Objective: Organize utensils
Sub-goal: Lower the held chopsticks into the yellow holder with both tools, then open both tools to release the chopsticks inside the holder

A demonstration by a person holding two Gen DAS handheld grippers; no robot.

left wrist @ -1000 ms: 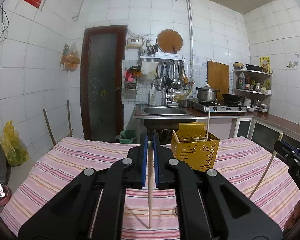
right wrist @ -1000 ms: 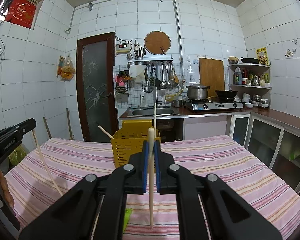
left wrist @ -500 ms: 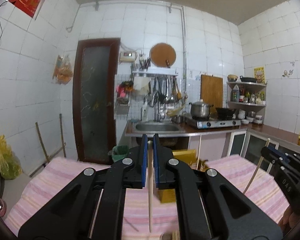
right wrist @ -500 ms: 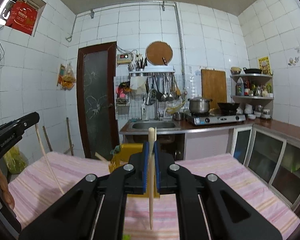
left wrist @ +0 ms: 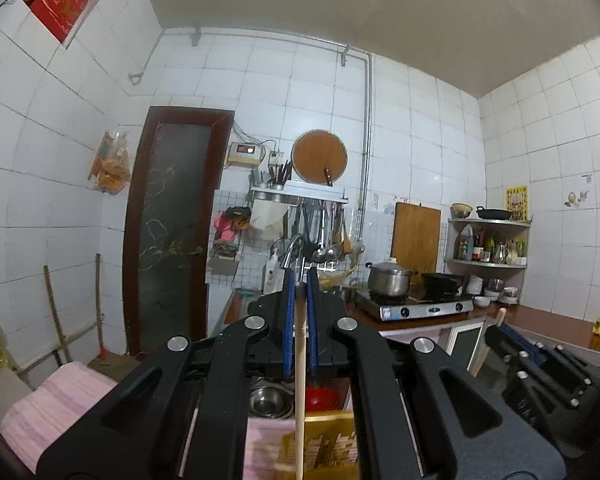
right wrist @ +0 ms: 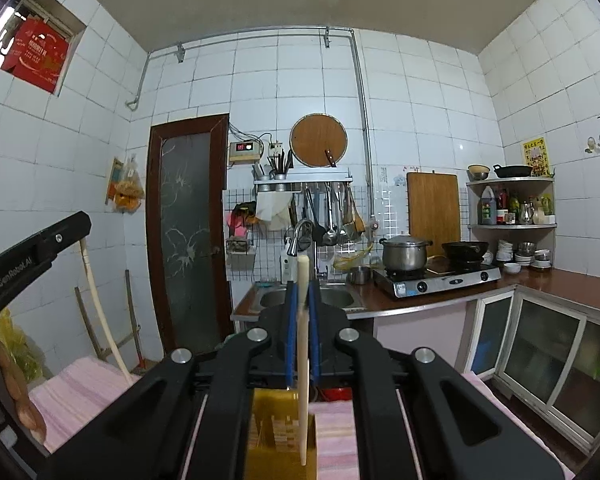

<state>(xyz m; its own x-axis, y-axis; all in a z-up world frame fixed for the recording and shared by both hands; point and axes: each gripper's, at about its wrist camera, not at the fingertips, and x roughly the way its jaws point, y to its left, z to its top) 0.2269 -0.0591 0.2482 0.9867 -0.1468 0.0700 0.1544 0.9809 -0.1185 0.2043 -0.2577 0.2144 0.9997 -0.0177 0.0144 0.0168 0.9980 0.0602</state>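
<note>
Left gripper (left wrist: 300, 284) at lower centre of its own view, blue pads clamped on a pale wooden chopstick (left wrist: 300, 380) running straight down the middle of the frame and out past the bottom edge. Yellow perforated holder (left wrist: 332, 444) directly beneath, at bottom centre, resting on the pink striped cloth (left wrist: 60, 404) seen at lower left. Chopstick's lower end over or perhaps inside the holder; hard to tell, since the tip leaves the frame. Right gripper (left wrist: 548, 368) visible at lower right of this view as a dark body tilted toward the centre.

Right gripper (right wrist: 302, 288) in its own view, likewise pinched shut on a second chopstick (right wrist: 303, 360), upright at centre, top end poking above the blue pads, lower end down within the mouth of the holder (right wrist: 284, 436) at bottom centre. Left gripper (right wrist: 36, 248) entering from the left edge, with its chopstick (right wrist: 100, 312) slanting down toward the cloth (right wrist: 80, 392).

Beyond, at mid-frame: sink (right wrist: 308, 298), steel pot (right wrist: 404, 254) on a stove, round wooden board (right wrist: 319, 140) on the tiled wall, dark door (right wrist: 188, 232) at centre left.
</note>
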